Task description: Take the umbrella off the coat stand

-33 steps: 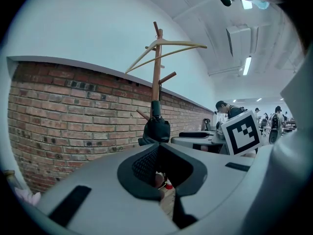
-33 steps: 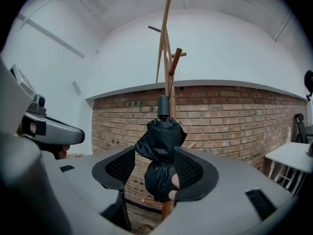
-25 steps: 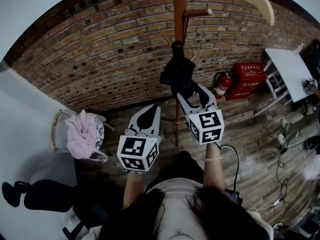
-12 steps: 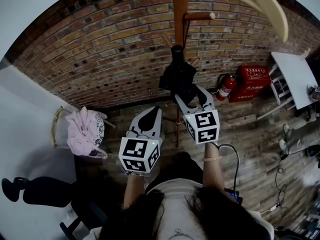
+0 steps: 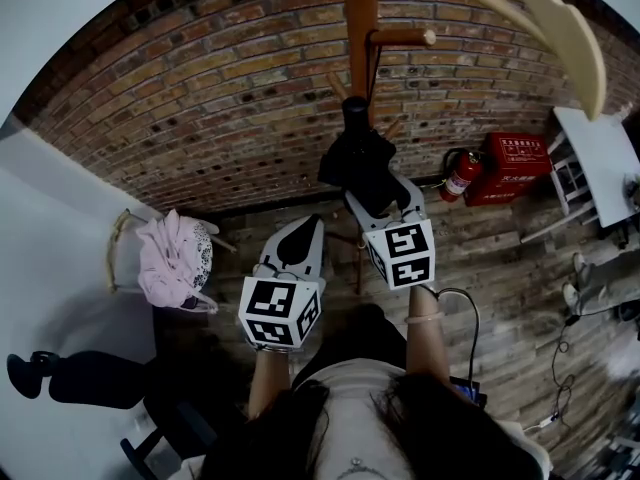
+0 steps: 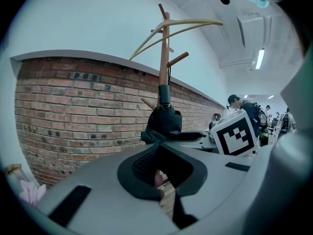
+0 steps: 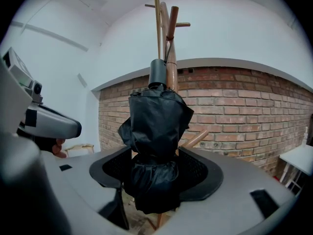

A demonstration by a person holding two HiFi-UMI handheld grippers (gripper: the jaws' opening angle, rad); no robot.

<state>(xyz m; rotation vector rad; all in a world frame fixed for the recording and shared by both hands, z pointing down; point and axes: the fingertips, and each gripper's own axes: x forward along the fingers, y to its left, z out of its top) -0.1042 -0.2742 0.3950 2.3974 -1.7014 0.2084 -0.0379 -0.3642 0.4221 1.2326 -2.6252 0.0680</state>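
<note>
Left gripper [image 5: 298,236], right gripper [image 5: 381,192]: pale grey moulded shells with tapered jaws. Black ribbed pads [image 7: 198,173] line inner faces, set in curved black recess. Small dark slots on shell tops. Behind each gripper, white marker cube [image 5: 278,311] with black square patterns. Thin dark cable [image 5: 471,320] loops from rear of right gripper. Pale band [image 5: 425,318] on wrist behind right gripper. Light top [image 5: 345,393], long dark hair [image 5: 450,438].

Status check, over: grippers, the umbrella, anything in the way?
Status: left gripper shut, empty. The right gripper has just been opening, jaws around the umbrella, not clamped. Umbrella hanging on the coat stand; its pole close behind.
</note>
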